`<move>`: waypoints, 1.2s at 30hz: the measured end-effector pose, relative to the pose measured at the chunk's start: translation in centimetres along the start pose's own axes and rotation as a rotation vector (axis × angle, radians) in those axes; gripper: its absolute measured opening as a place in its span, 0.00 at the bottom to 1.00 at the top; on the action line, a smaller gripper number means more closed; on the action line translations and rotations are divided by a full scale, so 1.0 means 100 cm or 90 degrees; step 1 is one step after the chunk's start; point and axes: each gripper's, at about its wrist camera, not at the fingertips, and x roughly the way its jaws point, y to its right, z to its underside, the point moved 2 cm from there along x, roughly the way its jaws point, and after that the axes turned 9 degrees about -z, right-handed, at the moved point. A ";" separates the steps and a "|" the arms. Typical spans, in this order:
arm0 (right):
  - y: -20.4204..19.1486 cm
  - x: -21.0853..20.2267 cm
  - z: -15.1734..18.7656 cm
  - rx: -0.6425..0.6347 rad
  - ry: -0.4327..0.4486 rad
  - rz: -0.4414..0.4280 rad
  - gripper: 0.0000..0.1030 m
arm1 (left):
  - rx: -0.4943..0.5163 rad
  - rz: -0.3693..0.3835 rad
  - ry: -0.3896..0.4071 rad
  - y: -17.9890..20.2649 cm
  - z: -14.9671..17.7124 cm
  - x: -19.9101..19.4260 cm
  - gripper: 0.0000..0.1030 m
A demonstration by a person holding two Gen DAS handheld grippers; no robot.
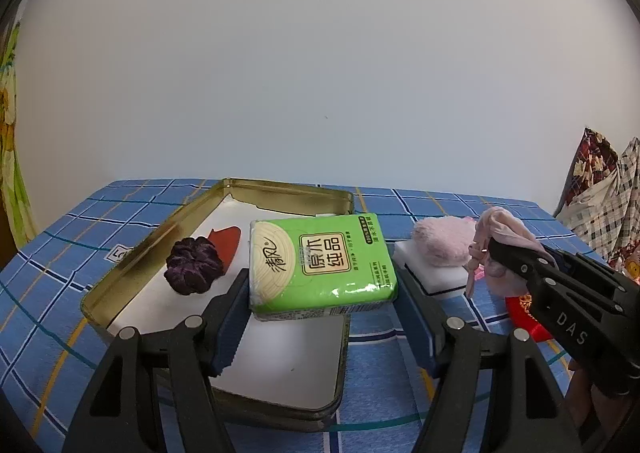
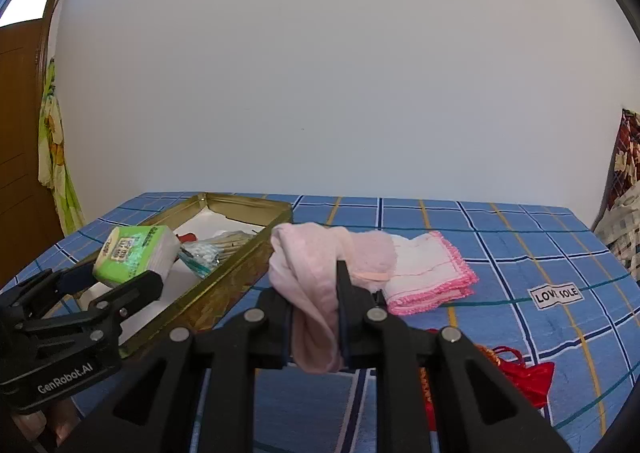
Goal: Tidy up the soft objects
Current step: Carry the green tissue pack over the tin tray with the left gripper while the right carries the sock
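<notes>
A: Left gripper (image 1: 320, 289)?
B: Pinching the green tissue pack (image 1: 320, 265) by its short sides, held over the gold tin (image 1: 120, 281). Light, squashy, slick wrap; grip mid-pack, gently.
A: Right gripper (image 2: 316, 317)?
B: Pressed together on limp pink cloth (image 2: 308, 273), which drapes ahead of the jaws. Folded pink-trimmed cloth (image 2: 432, 277) lies just beyond, right.

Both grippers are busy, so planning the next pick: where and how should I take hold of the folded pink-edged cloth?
Grip the folded pink-edged cloth at its near layered edge, coming in low from the front. It lies flat on the blue checked tablecloth, so the stacked folds give the jaws something to pinch; probably avoid the side under the pale pink garment.
</notes>
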 end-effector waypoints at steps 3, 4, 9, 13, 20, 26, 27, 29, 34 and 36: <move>-0.001 0.001 0.000 0.000 -0.001 -0.001 0.17 | -0.007 -0.003 0.004 -0.001 0.000 -0.002 0.69; -0.001 0.002 0.000 0.001 0.000 -0.002 0.17 | -0.010 -0.006 0.005 -0.002 0.000 -0.003 0.69; -0.003 0.002 -0.001 0.000 0.000 -0.005 0.17 | -0.020 -0.008 0.001 -0.007 0.000 -0.003 0.69; -0.008 0.001 -0.001 -0.001 0.001 -0.005 0.17 | -0.023 -0.018 0.003 -0.012 -0.001 -0.003 0.69; -0.014 0.002 -0.002 -0.003 0.001 -0.013 0.17 | -0.028 -0.036 0.005 -0.023 -0.001 -0.001 0.69; -0.018 0.004 -0.002 -0.002 0.001 -0.020 0.17 | -0.026 -0.057 0.008 -0.031 -0.001 -0.002 0.69; -0.020 0.005 -0.002 -0.003 0.001 -0.021 0.17 | -0.026 -0.059 0.008 -0.032 -0.001 -0.002 0.69; -0.022 0.007 -0.002 -0.005 0.000 -0.024 0.17 | -0.025 -0.066 0.008 -0.035 -0.002 0.000 0.69; -0.034 0.011 -0.002 -0.018 -0.001 -0.033 0.17 | -0.024 -0.074 0.010 -0.039 -0.002 0.000 0.69; -0.038 0.012 -0.001 -0.022 -0.001 -0.035 0.17 | -0.026 -0.076 0.010 -0.041 -0.002 0.001 0.69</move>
